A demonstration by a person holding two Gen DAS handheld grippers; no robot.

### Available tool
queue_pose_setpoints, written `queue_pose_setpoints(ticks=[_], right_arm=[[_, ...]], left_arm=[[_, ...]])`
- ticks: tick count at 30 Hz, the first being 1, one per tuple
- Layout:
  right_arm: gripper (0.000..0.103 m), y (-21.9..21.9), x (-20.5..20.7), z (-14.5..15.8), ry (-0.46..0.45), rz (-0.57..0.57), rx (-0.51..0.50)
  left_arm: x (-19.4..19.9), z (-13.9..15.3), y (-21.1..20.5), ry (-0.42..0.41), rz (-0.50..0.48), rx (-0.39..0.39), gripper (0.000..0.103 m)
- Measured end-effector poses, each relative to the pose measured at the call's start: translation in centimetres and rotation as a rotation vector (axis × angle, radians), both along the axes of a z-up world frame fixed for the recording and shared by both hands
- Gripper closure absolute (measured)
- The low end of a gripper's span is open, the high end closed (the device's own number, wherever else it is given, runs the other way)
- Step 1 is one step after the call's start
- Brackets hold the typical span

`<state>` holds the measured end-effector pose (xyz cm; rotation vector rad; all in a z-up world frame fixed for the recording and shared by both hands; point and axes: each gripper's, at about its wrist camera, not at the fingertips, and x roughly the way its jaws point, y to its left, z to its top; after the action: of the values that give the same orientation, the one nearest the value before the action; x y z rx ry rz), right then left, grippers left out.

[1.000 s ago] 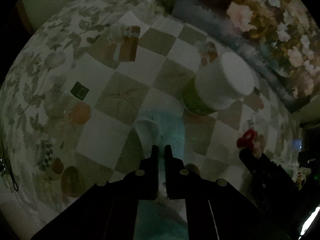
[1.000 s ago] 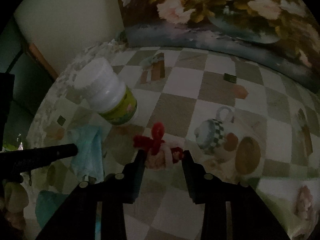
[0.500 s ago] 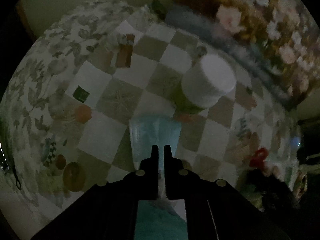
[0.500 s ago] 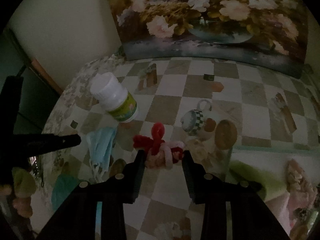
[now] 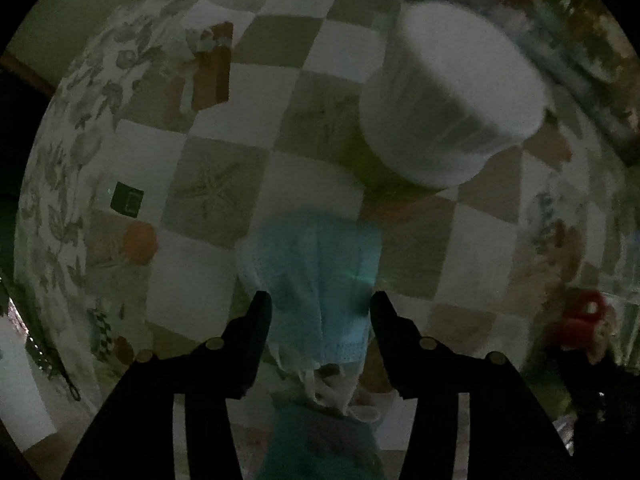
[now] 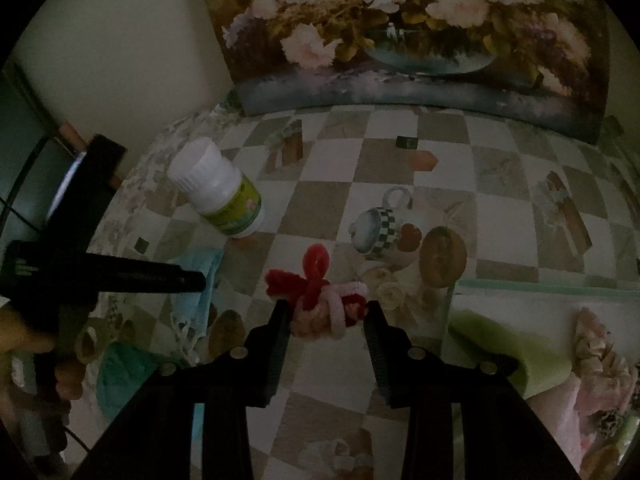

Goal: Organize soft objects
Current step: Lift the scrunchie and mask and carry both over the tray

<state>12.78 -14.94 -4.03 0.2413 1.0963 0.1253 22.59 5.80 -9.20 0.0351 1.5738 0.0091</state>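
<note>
The worktop (image 6: 380, 184) wears a smooth checked cloth with printed pictures, a little shiny. The blue face mask (image 5: 316, 268) looks like thin, soft paper-cloth with tiny folds and white strings. The bottle (image 6: 218, 190) is smooth white plastic with a ridged cap and a shiny green label. The red and pink fuzzy wire bundle (image 6: 320, 292) looks hairy and soft. The fingers (image 6: 276, 324) of the right gripper (image 6: 325, 312) are matt black plastic with round metal screws. The flower painting (image 6: 400, 28) looks rough, like canvas. A green cloth (image 6: 500, 348) looks soft and dull.
</note>
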Motion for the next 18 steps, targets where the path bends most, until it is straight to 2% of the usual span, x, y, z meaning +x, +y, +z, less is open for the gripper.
queue_pose_setpoints(ticks=[7, 14, 18], right_arm=[[0.063, 0.1, 0.1, -0.2, 0.008, 0.006, -0.001], [0.063, 0.1, 0.0, 0.1, 0.003, -0.001, 0.001], [0.063, 0.1, -0.3, 0.4, -0.002, -0.001, -0.007]], left_arm=[[0.3, -1.0, -0.3, 0.026, 0.019, 0.023, 0.051], [0.2, -0.5, 0.2, -0.010, 0.047, 0.030, 0.082], [-0.1, 1.0, 1.0, -0.057, 0.083, 0.003, 0.088]])
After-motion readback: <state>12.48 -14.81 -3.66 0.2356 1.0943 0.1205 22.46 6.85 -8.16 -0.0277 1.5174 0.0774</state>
